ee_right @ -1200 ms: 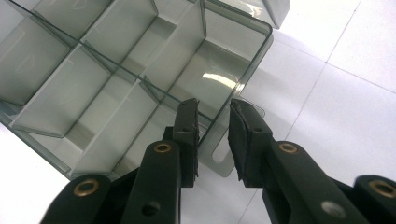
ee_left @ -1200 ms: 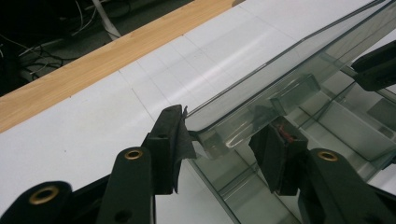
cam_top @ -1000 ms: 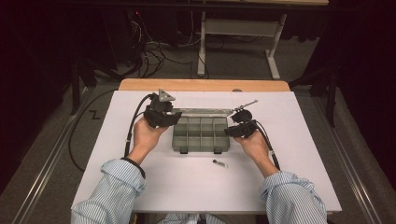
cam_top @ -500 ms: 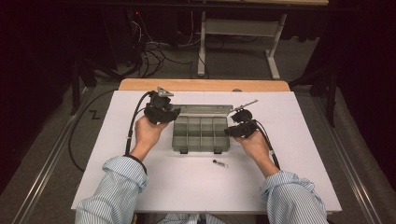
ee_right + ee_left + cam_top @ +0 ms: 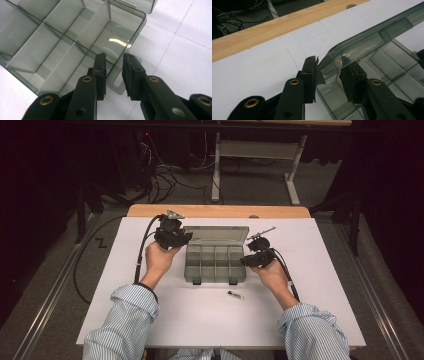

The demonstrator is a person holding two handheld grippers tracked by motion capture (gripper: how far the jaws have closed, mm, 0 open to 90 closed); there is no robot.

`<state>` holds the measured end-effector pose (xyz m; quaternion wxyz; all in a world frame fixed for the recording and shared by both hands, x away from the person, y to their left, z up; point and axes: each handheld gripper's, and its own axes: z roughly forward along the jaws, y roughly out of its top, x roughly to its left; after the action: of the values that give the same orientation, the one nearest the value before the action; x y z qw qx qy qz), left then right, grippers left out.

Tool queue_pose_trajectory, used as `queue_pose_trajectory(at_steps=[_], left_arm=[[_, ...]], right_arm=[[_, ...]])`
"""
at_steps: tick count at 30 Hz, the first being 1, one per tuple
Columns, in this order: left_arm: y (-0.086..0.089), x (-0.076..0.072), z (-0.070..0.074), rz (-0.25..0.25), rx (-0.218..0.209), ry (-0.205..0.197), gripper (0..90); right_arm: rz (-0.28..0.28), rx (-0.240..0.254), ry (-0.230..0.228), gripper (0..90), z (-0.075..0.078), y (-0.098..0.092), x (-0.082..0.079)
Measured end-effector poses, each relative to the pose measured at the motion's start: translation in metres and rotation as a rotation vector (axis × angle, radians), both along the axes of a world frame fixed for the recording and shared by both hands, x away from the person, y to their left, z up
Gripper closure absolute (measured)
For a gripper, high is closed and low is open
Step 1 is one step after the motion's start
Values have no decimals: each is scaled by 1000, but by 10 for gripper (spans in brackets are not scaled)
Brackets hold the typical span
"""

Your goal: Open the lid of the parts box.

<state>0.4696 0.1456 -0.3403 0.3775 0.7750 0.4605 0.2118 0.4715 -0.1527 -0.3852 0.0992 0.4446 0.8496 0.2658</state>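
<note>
Organizer box (image 5: 216,262): clear smoky plastic, glossy, smooth, w/ reflections. Gripper jaws (image 5: 328,82): matt black plastic, brass-coloured rivets, rough-edged rubbery pads. Table top (image 5: 200,315): matt white sheet; far edge (image 5: 215,211) pale wood. Sleeves (image 5: 122,320): striped cloth.

A smoky grey, see-through compartment box (image 5: 216,262) lies on the white table (image 5: 320,285), whose far edge is light wood. Both grippers (image 5: 172,234) (image 5: 257,255) are black with brass rivets. The sleeves (image 5: 122,325) are blue-and-white striped.
</note>
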Motion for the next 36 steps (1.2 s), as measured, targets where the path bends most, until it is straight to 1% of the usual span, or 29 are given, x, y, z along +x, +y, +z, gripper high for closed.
queue_pose_trajectory(at_steps=[1, 2, 8, 13, 15, 16, 20, 24, 28, 33, 36], left_arm=[[0, 1, -1, 2, 1, -4, 654], [0, 2, -2, 4, -4, 4, 655], [1, 8, -7, 13, -18, 22, 660], [1, 12, -11, 17, -8, 32, 665], [0, 15, -13, 21, -7, 29, 668], [0, 16, -14, 26, -9, 38, 669], [0, 21, -17, 35, -11, 44, 676], [-2, 25, -19, 40, 6, 48, 680], [-3, 28, -19, 47, 4, 53, 682], [-4, 31, -19, 52, 19, 60, 683], [-5, 33, -20, 62, 12, 60, 683]], right_arm=[[0, 0, -1, 750, 0, 0, 0], [1, 0, -3, 750, 0, 0, 0], [-2, -2, -2, 750, 0, 0, -1], [-3, -1, -4, 750, 0, 0, -1], [-3, 0, -6, 750, 0, 0, -1], [-3, 0, -6, 750, 0, 0, -1], [-3, -1, -6, 750, 0, 0, -1], [-2, 0, -8, 750, 0, 0, -1], [-4, -1, -9, 750, 0, 1, -1], [-4, 0, -9, 750, 0, 1, -1], [-4, -1, -9, 750, -1, 1, -1]])
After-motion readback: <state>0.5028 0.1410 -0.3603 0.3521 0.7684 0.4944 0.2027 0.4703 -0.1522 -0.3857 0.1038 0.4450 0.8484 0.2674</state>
